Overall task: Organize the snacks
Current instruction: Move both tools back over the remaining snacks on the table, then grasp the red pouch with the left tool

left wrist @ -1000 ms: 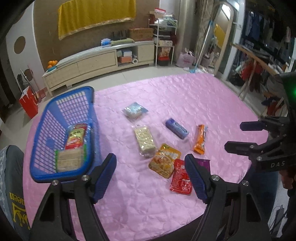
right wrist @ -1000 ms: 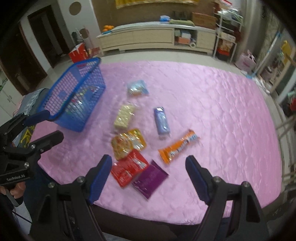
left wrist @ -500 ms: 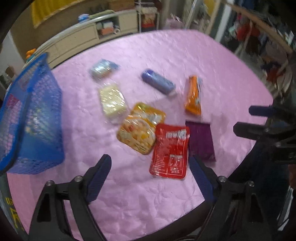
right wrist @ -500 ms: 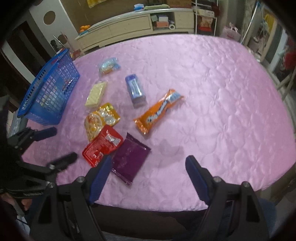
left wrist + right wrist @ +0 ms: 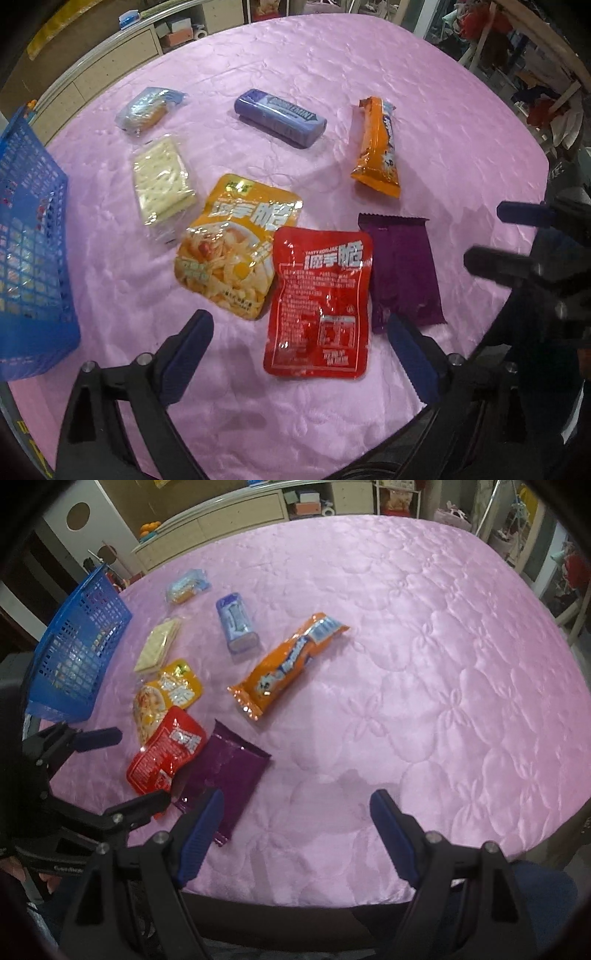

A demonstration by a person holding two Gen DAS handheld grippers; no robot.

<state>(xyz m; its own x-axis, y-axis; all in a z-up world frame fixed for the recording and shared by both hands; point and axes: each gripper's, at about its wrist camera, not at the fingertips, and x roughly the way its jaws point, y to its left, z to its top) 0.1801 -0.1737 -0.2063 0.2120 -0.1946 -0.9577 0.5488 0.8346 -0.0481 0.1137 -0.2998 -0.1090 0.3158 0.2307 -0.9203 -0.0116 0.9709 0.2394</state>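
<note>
Several snacks lie on the pink quilted table (image 5: 424, 110): a red pouch (image 5: 320, 306), a yellow pouch (image 5: 236, 243), a purple packet (image 5: 400, 266), an orange packet (image 5: 378, 144), a blue-purple box (image 5: 280, 117), a cracker pack (image 5: 162, 184) and a small clear pack (image 5: 147, 109). The blue basket (image 5: 29, 236) stands at the left. My left gripper (image 5: 297, 332) is open, low over the red pouch's near end. My right gripper (image 5: 295, 808) is open and empty, near the table's front edge beside the purple packet (image 5: 221, 775).
The left gripper shows in the right wrist view (image 5: 122, 764) at the red pouch (image 5: 166, 753). The right gripper shows in the left wrist view (image 5: 498, 236) at the right table edge. A long cabinet (image 5: 229, 513) stands beyond the table.
My left gripper has swung from the basket and dropped close to the red pouch. My right gripper has shifted right and closer to the table. No snack has moved.
</note>
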